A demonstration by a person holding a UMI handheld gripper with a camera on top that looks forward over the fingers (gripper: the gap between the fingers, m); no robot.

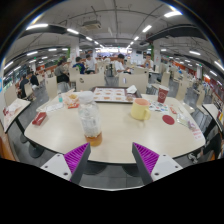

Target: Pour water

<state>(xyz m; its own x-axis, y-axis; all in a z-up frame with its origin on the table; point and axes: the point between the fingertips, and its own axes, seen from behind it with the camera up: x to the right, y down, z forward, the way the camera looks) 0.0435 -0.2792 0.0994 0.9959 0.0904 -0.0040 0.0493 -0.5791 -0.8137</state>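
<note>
**Desk:** Between the gripper's (110,160) two fingers, what do we have?

**Photographer:** Nothing gripped. The fingers stand apart, purple pads (76,156) facing each other over the near edge of a pale round table (115,132). A clear plastic bottle (90,120) stands upright just ahead of the left finger, amber liquid low in it.

**Desk:** And the target?

**Photographer:** Probably the yellow cup (139,109), farther back and to the right. Beyond it sit a red cup (163,96), a small red dish (168,119) and a tray (110,95); rows of tables fill the hall behind.

**Desk:** Best approach?

**Photographer:** My judgement: shift left, centre the bottle between the pads, close on its body below the shoulder, lift straight, then tilt slowly over the cup.
</note>
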